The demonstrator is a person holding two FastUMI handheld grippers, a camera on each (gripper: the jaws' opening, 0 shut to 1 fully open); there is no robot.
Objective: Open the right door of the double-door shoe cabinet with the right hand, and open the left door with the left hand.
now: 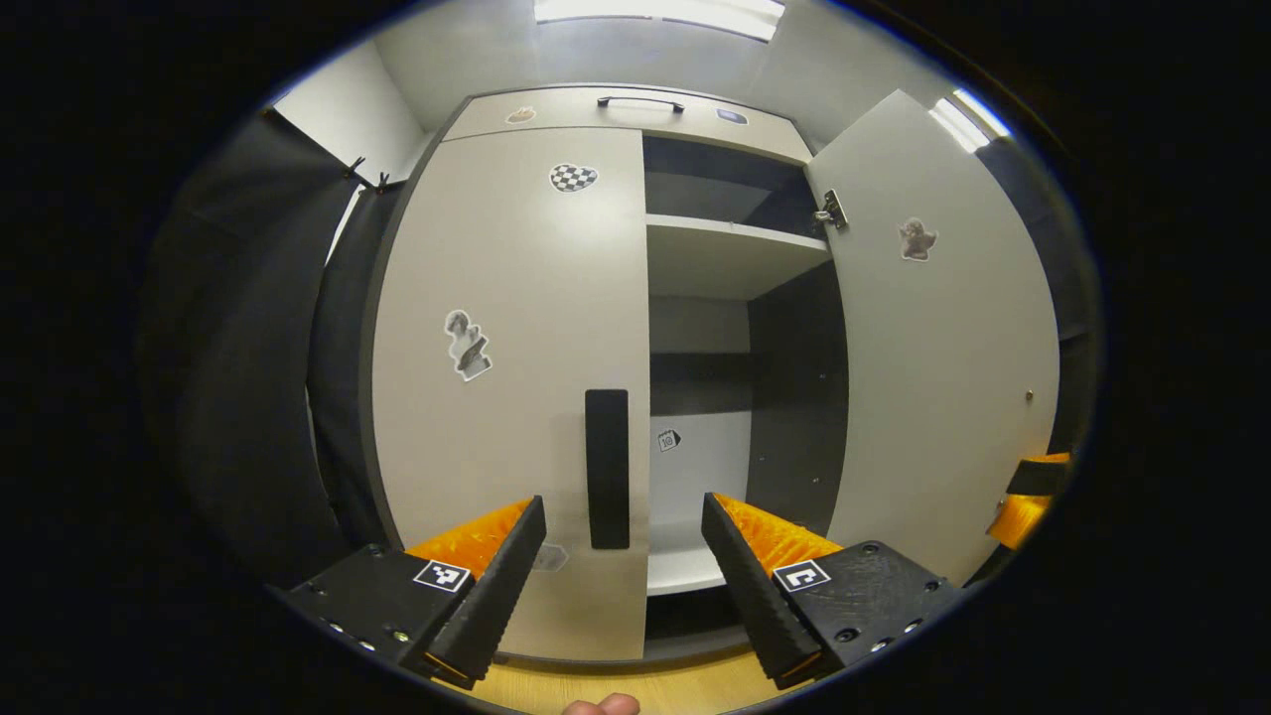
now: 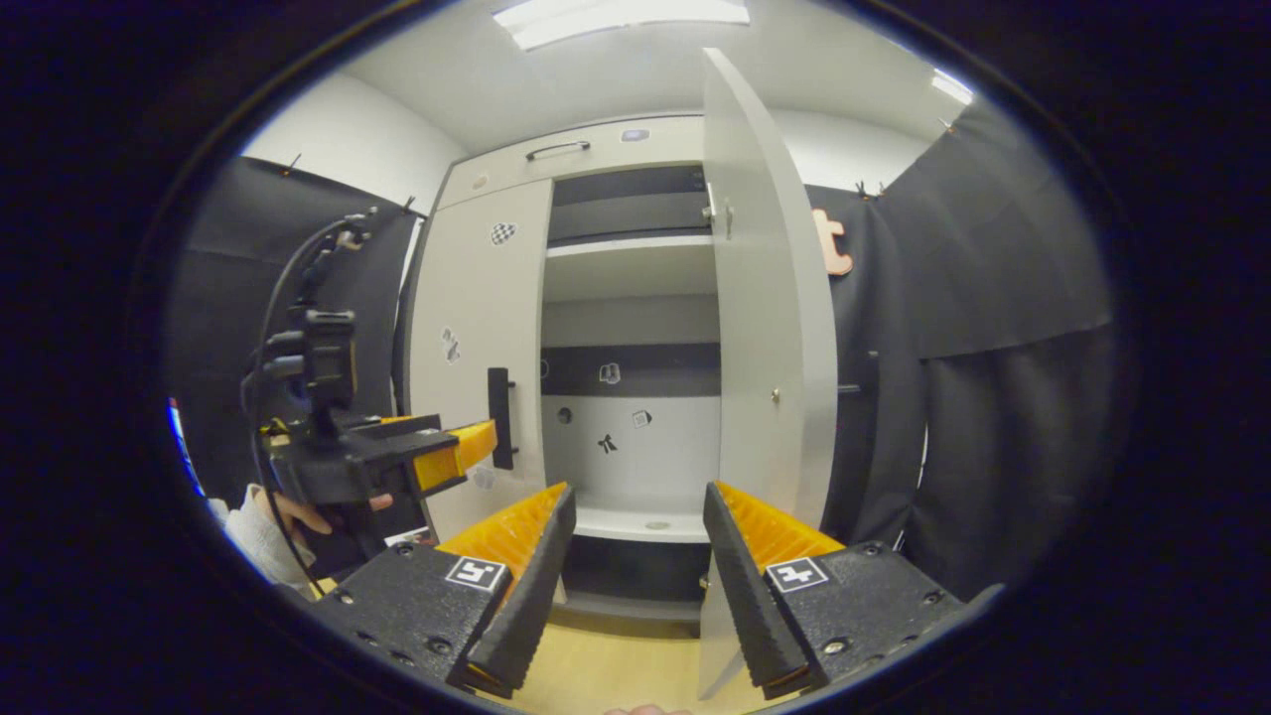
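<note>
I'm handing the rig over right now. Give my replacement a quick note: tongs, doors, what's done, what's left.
Left tongs: open, empty, aimed at the left door's handle, not yet on it.
Right tongs: open, empty, clear of the right door.
Done: right door swung wide open, shelves exposed.
Left door: shut.
Left to do: close the left tongs on the handle and pull the left door open.
</note>
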